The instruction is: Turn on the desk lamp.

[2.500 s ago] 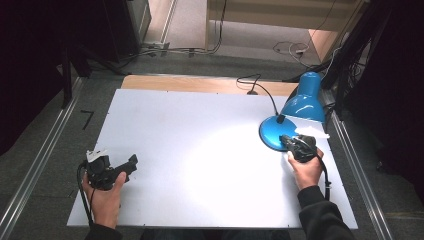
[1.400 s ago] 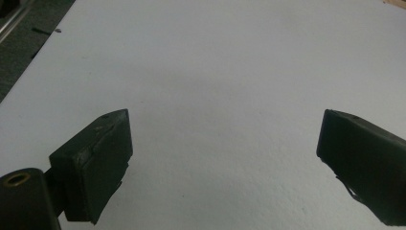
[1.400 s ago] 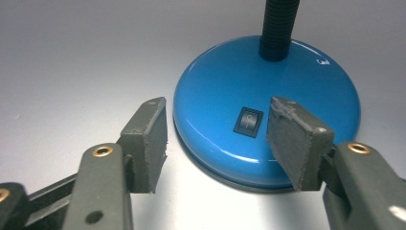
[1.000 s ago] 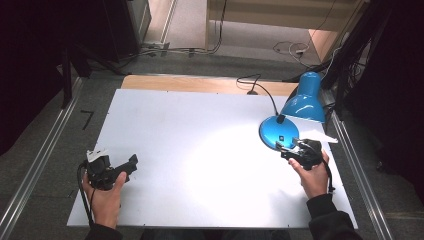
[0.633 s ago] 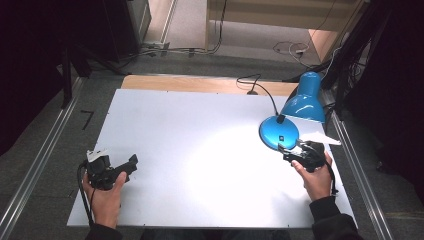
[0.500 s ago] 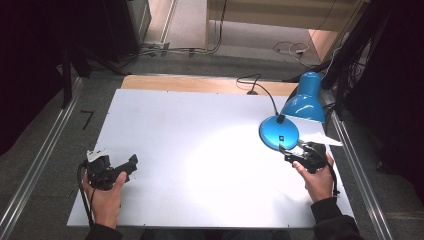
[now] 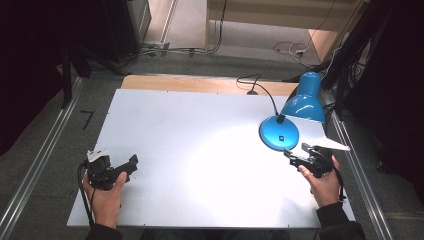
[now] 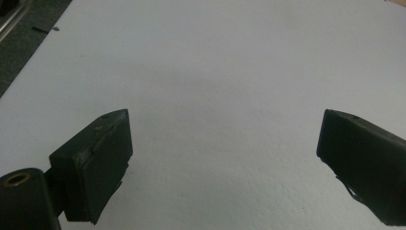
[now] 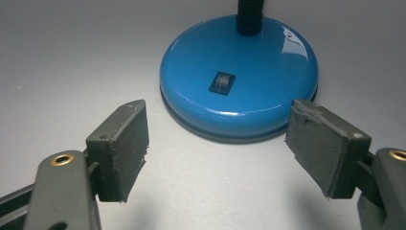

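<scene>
The lamp [image 7: 292,117] stands at the right of the high view, a little above the middle, on the white board [image 7: 200,150]. Its round blue base [image 7: 278,134] sits flat on the board, and a black rocker switch [image 9: 222,82] shows on the top of the base in the right gripper view. A black bendy neck [image 7: 267,100] rises from the back of the base and curves over to the blue shade [image 7: 304,97], which hangs over the board's right edge and throws a bright pool of light across the board's centre.

Just below the base and to its right, the right gripper [image 7: 296,155] is held low over the board, pointing up and left at the base. In its own view, the right gripper's jaws stand wide apart with nothing between them, the base lying just ahead of the gap and not touched.

The left gripper [image 7: 131,162] sits at the lower left of the high view, well apart from the lamp. Its jaws are also spread wide and grasp nothing, with bare board ahead of them.
</scene>
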A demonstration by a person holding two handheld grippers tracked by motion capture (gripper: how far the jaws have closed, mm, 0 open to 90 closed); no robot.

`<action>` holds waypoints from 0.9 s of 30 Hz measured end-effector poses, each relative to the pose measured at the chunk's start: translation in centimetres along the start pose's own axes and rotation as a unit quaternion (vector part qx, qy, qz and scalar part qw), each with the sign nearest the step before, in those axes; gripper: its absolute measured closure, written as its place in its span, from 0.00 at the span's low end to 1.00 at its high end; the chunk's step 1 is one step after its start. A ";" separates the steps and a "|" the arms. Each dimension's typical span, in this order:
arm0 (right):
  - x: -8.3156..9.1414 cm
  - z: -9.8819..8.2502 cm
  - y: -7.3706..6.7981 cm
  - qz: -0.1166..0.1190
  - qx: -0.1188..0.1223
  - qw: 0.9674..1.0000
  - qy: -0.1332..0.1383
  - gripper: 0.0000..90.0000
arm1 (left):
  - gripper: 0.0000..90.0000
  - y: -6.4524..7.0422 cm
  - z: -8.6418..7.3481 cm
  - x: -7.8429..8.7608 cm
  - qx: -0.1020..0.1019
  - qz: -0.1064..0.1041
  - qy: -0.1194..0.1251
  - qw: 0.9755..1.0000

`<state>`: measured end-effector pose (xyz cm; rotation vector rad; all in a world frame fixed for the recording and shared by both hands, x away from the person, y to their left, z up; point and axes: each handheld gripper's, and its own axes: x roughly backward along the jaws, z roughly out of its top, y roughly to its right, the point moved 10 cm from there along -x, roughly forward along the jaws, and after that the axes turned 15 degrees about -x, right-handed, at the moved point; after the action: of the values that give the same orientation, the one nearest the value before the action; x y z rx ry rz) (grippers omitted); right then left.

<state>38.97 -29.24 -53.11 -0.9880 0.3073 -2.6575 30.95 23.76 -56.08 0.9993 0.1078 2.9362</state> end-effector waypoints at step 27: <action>1.1 -0.7 1.0 -0.011 0.007 1.000 0.001 0.23 | 0.06 0.0 0.0 0.0 0.001 0.000 0.000 1.000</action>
<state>37.92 -30.48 -53.32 -0.9902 0.2799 -2.6770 30.93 23.72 -56.06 0.9990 0.1103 2.9376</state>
